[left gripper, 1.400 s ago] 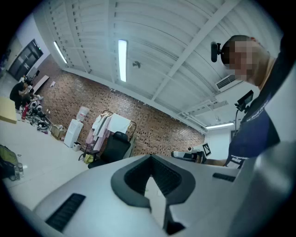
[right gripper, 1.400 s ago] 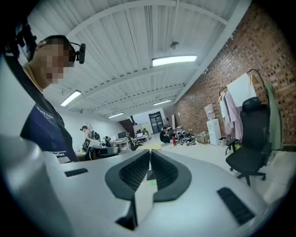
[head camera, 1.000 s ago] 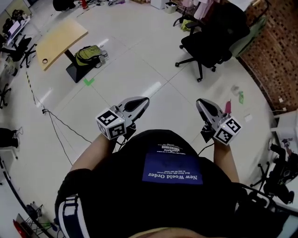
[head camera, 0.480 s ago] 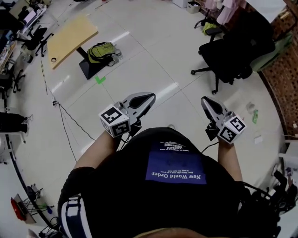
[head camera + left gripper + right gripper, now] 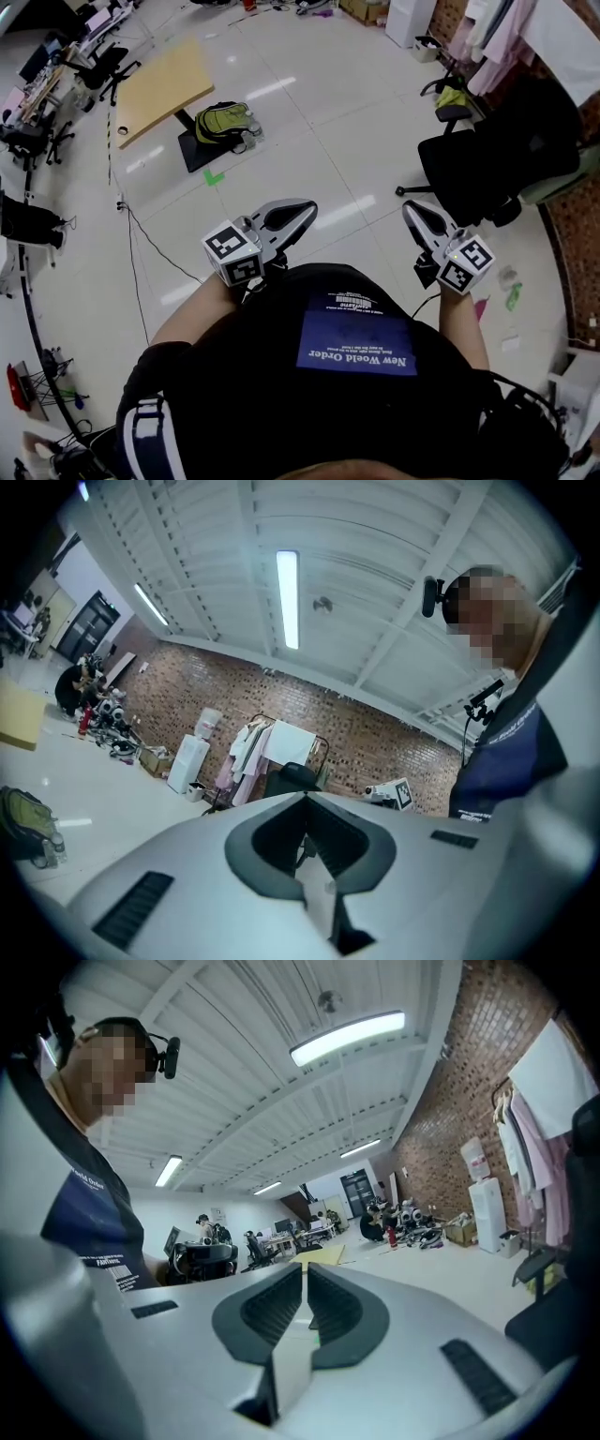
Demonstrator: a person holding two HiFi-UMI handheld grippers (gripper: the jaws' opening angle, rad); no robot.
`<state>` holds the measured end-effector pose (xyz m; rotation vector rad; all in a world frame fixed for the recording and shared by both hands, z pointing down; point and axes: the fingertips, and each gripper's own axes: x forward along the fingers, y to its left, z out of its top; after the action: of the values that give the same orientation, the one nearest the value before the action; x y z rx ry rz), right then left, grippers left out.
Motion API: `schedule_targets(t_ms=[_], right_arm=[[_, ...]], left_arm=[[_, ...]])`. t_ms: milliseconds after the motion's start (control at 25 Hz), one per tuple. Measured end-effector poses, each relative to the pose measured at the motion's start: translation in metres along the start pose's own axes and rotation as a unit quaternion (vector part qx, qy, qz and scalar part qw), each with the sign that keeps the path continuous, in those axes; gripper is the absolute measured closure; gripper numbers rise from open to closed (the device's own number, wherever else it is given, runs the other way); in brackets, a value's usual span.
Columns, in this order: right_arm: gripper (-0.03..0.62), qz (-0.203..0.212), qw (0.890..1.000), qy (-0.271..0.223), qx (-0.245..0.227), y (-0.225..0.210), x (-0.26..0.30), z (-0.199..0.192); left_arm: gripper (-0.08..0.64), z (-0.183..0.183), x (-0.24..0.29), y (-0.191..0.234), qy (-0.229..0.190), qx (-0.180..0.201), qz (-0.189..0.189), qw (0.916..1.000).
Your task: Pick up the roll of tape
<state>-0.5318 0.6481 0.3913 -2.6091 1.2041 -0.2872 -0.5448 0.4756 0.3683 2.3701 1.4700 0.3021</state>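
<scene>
A small ring that may be the roll of tape [image 5: 120,130] lies on the near edge of a light wooden table [image 5: 164,84] far off at the upper left of the head view. Both grippers are held level in front of the person's chest, well away from it. My left gripper [image 5: 309,204] is shut with nothing in it, and its jaws [image 5: 305,801] meet in the left gripper view. My right gripper [image 5: 410,208] is also shut and empty, its ribbed pads [image 5: 281,1307] close together. The table [image 5: 319,1256] shows far off between the right jaws.
A green backpack [image 5: 223,122] leans at the table's black base. A black office chair [image 5: 478,169] stands at the right near a clothes rack [image 5: 267,747] and brick wall. A cable [image 5: 141,253] runs across the pale floor at left. Desks and chairs line the far left.
In the head view the table, backpack and office chair have shifted right and down as the person walks. Both grippers stay shut in front of the chest.
</scene>
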Motion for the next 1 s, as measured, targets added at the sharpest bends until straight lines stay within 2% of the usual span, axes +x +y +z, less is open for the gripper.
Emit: schedule_targets(t_ms=[120,200,400,680,800,1000], right_arm=[[0.6,-0.006,1.0,0.002,0.002,-0.023,0.02,0.005],[0.6,-0.014,1.0,0.003,0.004,-0.038,0.038,0.01],[0.6,-0.044,0.999,0.005,-0.012,-0.073,0.101,0.024],[0.6,-0.1,0.995,-0.013,-0.012,-0.12,0.195,0.063],[0.6,-0.118,0.993,-0.024,-0.008,-0.141,0.225,0.08],[0.584,-0.128,0.992,-0.007,-0.015,-0.184,0.249,0.089]], left_arm=[[0.554,0.013,0.006,0.028,-0.014,-0.022,0.002,0.9997],[0.554,0.015,0.012,0.055,-0.001,-0.016,0.004,0.9999],[0.554,0.036,0.023,0.135,0.012,0.002,-0.031,0.9994],[0.554,0.102,0.049,0.251,0.035,0.018,-0.081,0.996],[0.554,0.125,0.065,0.289,0.039,0.025,-0.1,0.9939],[0.554,0.139,0.105,0.331,0.043,0.026,-0.115,0.9921]])
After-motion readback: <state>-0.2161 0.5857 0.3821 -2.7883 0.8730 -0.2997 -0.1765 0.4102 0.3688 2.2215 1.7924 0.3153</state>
